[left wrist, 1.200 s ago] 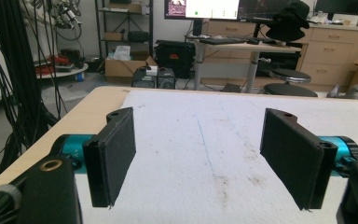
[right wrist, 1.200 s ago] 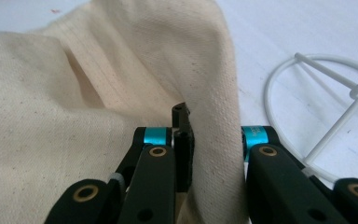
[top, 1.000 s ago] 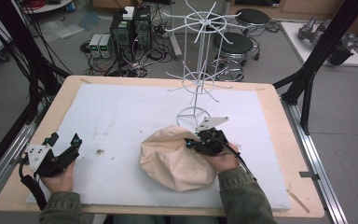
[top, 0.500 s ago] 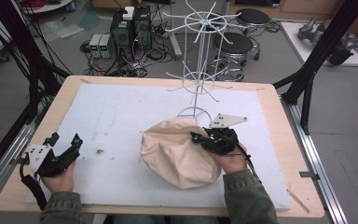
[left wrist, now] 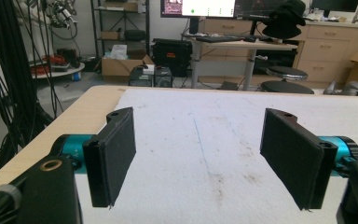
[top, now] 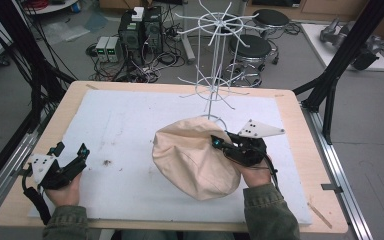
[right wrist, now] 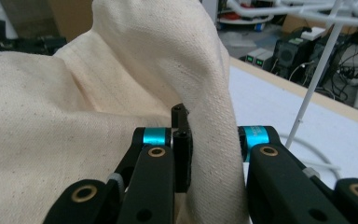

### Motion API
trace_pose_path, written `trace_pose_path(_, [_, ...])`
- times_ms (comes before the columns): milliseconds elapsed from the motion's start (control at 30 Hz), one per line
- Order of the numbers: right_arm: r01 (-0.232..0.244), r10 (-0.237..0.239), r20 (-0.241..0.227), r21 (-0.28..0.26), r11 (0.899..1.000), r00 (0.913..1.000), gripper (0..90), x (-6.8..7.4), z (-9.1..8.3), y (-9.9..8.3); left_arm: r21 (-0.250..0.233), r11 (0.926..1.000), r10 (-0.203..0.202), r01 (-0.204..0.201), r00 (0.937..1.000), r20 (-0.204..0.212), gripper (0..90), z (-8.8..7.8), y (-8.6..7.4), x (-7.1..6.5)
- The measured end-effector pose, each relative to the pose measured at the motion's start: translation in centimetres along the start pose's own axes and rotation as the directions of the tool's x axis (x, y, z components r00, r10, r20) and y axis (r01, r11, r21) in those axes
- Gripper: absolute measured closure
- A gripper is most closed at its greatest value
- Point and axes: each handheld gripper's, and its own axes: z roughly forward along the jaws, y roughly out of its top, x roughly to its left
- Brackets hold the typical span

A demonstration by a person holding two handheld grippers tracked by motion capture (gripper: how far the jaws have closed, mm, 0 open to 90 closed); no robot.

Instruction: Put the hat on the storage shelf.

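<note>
Cloth hat (top: 192,155) lies on the mat (top: 130,115), right of centre, near half of the table (top: 290,105). Wire rack (top: 212,55) stands just behind it, at the far middle of the mat. Right gripper (top: 217,143) sits at the hat's right edge, a fold of the hat (right wrist: 200,93) between its jaws. Left gripper (top: 72,160) rests at the near left of the mat, well apart from the hat. Computer boxes (top: 140,30) on the floor beyond the table's far edge.
</note>
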Motion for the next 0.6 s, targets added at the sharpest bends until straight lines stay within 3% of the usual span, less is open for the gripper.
trace_pose_path(200, [-0.011, 0.006, -0.041, -0.102, 0.995, 0.9991, 79.2, -0.1, -0.9, 0.4, -0.002, 1.0, -0.003, 0.003, 1.0, 0.001, 26.7, 0.0, 0.0, 0.0])
trace_pose_path(433, [-0.009, 0.003, -0.032, -0.18, 0.984, 0.9995, 79.0, -0.2, -2.0, 1.2, -0.001, 1.0, -0.004, 0.004, 1.0, 0.005, 26.7, 0.0, 0.0, -0.1])
trace_pose_path(600, [-0.049, 0.042, -0.033, -0.252, 0.966, 0.9986, 78.6, -0.6, -2.8, 2.0, 0.006, 1.0, -0.002, 0.002, 1.0, 0.005, 26.6, 0.1, 0.0, 0.0])
